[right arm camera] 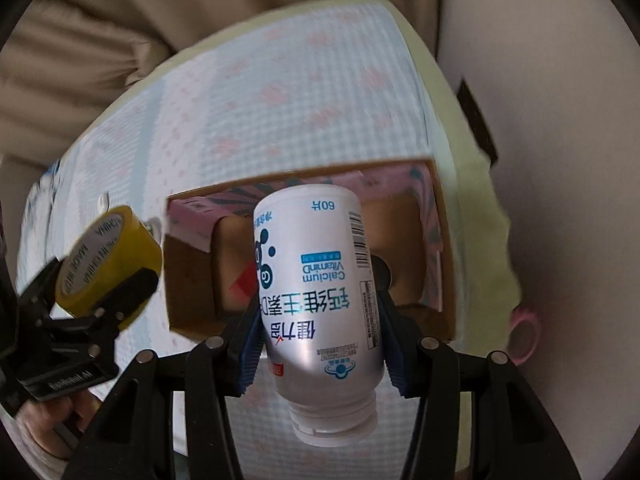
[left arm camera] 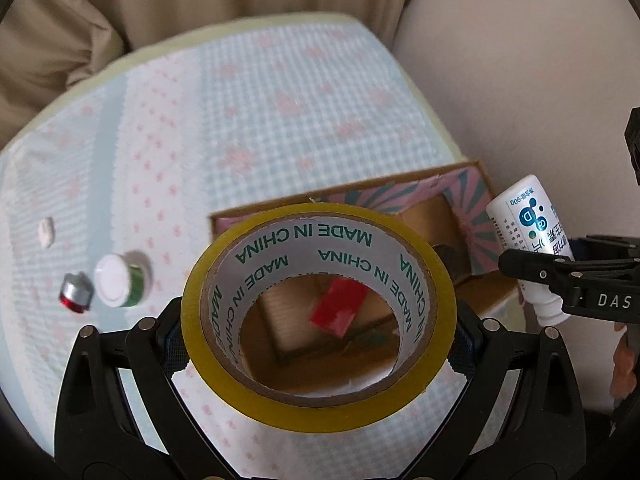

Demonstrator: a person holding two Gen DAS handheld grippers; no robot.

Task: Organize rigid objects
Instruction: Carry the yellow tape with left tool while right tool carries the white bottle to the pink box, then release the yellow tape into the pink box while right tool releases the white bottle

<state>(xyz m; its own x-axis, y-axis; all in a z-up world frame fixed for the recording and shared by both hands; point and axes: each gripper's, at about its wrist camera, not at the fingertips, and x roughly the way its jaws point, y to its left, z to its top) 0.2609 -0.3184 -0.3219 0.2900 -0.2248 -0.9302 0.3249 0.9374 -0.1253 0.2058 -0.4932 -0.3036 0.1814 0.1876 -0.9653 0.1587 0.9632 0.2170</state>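
Note:
My left gripper [left arm camera: 318, 320] is shut on a yellow tape roll [left arm camera: 318, 412], held above the near edge of an open cardboard box [left arm camera: 452, 172]. A red packet [left arm camera: 338, 307] lies inside the box, seen through the roll's hole. My right gripper [right arm camera: 318, 320] is shut on a white vitamin bottle [right arm camera: 320, 300], held cap-down above the same box [right arm camera: 188, 280]. The bottle also shows in the left wrist view [left arm camera: 528, 236], and the tape roll in the right wrist view [right arm camera: 108, 264].
A green-and-white bottle [left arm camera: 120, 280], a small red-and-silver cap [left arm camera: 76, 294] and a white disc [left arm camera: 46, 232] lie on the patterned cloth [left arm camera: 260, 120] at left. A pink tape roll [right arm camera: 524, 338] lies right of the cloth. Beige cushions stand behind.

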